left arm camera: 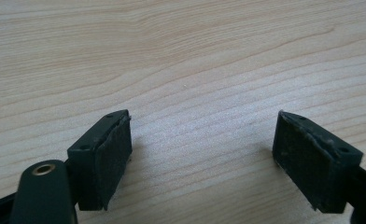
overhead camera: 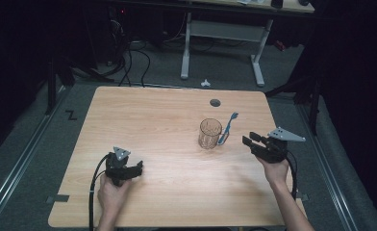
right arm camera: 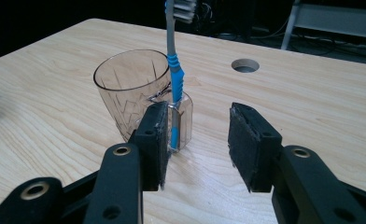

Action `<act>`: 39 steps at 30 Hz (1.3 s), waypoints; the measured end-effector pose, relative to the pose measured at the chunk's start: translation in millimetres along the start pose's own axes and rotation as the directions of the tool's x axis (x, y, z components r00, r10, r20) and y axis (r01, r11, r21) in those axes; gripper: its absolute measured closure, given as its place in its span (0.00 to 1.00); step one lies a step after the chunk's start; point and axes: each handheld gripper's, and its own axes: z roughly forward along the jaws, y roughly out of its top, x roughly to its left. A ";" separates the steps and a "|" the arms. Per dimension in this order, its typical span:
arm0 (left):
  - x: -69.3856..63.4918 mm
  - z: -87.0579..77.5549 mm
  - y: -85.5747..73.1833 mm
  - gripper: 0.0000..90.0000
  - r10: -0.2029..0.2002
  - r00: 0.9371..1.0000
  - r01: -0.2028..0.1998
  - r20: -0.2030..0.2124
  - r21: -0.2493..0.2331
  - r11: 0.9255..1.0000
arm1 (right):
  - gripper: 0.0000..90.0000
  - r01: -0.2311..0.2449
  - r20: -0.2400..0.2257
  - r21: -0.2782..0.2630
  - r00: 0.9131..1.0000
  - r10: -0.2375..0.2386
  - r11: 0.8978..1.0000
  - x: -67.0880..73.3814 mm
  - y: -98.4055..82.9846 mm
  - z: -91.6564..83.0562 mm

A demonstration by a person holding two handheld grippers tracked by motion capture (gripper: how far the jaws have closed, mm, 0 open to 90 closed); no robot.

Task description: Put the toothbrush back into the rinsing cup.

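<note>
From the high view, a clear cup (overhead camera: 209,133) stood right of the table's (overhead camera: 153,120) middle, a blue toothbrush (overhead camera: 227,129) leaning against its right side; the right gripper (overhead camera: 252,140) hovered just beside them, and the left gripper (overhead camera: 137,168) sat well apart near the front edge; in the left gripper view, its jaws stood wide over bare wood, holding nothing; in the right gripper view, the jaws gaped partly, empty, near the cup's handle (right arm camera: 183,119), where the toothbrush (right arm camera: 174,74) stood.

The toothbrush (right arm camera: 174,70) head is cut off at the top edge (right gripper view).
</note>
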 end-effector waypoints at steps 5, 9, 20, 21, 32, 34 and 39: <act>0.0 0.1 0.0 0.23 -0.001 1.000 0.001 0.000 0.000 1.000 | 0.65 -0.007 -0.002 0.003 1.000 0.007 1.000 -0.7 -4.5 -1.7; 0.0 0.0 0.0 0.23 -0.001 1.000 0.001 -0.001 0.000 1.000 | 0.65 -0.020 -0.004 0.007 1.000 0.020 1.000 -1.9 -8.0 -2.9; 0.0 0.1 0.0 0.23 -0.001 1.000 0.001 0.000 0.000 1.000 | 0.66 -0.017 -0.027 0.018 0.999 0.018 1.000 3.0 -8.8 -5.0; 0.0 0.1 0.0 0.23 -0.001 1.000 0.001 0.000 0.000 1.000 | 0.66 -0.014 -0.027 0.014 1.000 0.015 1.000 3.5 -9.2 -5.4; 0.0 0.0 0.0 0.23 -0.001 1.000 0.001 0.000 0.000 1.000 | 0.67 -0.046 -0.034 0.033 0.998 0.047 0.998 2.5 -19.5 -6.2; 0.0 0.0 0.0 0.23 -0.001 1.000 0.001 0.000 0.000 1.000 | 0.67 -0.050 -0.035 0.030 0.998 0.051 0.998 2.1 -21.1 -6.1; 0.0 0.0 0.0 0.23 0.000 1.000 0.000 0.000 0.000 1.000 | 0.67 -0.066 -0.034 0.038 0.997 0.067 0.997 0.6 -25.9 -3.9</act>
